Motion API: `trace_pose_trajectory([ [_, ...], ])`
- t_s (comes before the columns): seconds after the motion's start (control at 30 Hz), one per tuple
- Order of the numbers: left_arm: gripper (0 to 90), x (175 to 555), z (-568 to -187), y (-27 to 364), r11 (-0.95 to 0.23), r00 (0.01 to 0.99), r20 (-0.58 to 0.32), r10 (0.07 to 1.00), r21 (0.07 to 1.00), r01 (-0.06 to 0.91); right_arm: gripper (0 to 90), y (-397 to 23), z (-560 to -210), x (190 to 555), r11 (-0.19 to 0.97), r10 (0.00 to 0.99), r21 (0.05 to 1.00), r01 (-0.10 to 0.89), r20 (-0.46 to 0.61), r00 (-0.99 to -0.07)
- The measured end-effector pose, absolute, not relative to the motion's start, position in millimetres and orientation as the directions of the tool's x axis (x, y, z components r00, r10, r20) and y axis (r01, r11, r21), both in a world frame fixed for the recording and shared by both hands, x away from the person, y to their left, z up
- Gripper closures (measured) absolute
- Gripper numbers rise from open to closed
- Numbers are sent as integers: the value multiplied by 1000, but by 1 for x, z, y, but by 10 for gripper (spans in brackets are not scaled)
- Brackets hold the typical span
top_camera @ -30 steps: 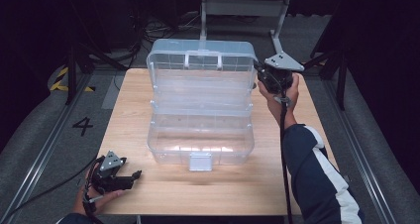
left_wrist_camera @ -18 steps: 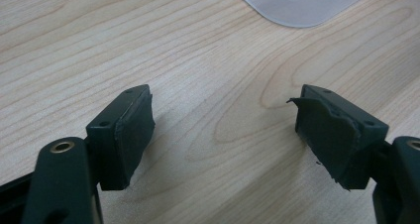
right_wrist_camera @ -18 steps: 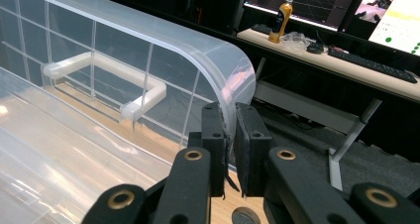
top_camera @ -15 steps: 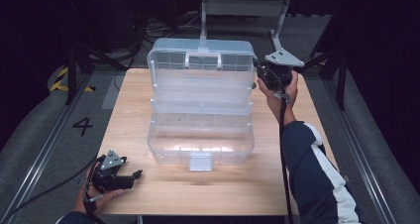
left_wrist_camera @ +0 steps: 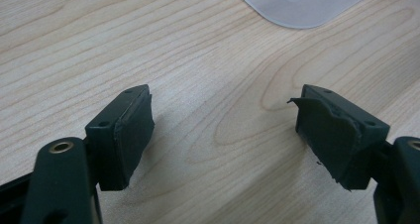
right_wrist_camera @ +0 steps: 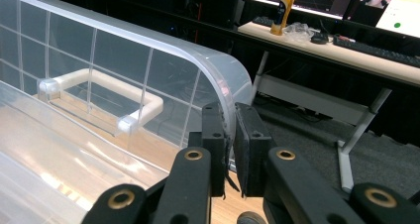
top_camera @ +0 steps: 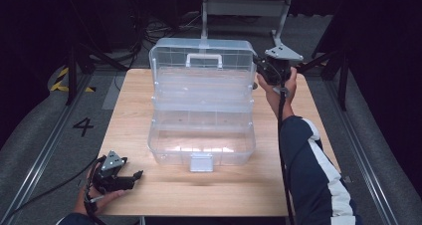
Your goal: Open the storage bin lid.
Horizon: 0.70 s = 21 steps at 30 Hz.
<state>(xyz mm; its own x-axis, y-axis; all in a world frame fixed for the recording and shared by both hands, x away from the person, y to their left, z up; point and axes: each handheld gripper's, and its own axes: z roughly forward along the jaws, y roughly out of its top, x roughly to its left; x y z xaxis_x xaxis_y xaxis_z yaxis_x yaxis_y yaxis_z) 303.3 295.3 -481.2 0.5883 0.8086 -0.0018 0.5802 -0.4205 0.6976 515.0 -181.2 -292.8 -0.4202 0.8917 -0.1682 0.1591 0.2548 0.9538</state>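
Large clear plastic tiered storage box (top_camera: 201,116) stands open in the middle of the light wooden bench (top_camera: 134,115), trays stepped toward the person, white latch tab facing the near edge. Its transparent ribbed lid (top_camera: 199,56) stands raised at the far side, with a white handle (top_camera: 204,59) on it.

Right gripper (top_camera: 260,68) is at the lid's right edge, held up at the far right of the box. In the right gripper view its jaws are clamped on the rounded corner rim of the lid (right_wrist_camera: 218,80); the thin plastic wall sits between the two pads, with almost no gap.

Left gripper (top_camera: 135,175) rests low near the bench's near left corner, well apart from the box. In the left gripper view (left_wrist_camera: 223,135) its jaws stand apart, nothing between them but bare wood; a corner of the box base (left_wrist_camera: 302,3) shows at the top.
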Motion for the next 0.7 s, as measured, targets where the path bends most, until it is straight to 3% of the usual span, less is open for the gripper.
trace_pose_trajectory([
  [0.7,225,305,-481,295,-426,594,-2,805,694,580,844,-179,-299,541,231,903,952,198,-134,-409],
])
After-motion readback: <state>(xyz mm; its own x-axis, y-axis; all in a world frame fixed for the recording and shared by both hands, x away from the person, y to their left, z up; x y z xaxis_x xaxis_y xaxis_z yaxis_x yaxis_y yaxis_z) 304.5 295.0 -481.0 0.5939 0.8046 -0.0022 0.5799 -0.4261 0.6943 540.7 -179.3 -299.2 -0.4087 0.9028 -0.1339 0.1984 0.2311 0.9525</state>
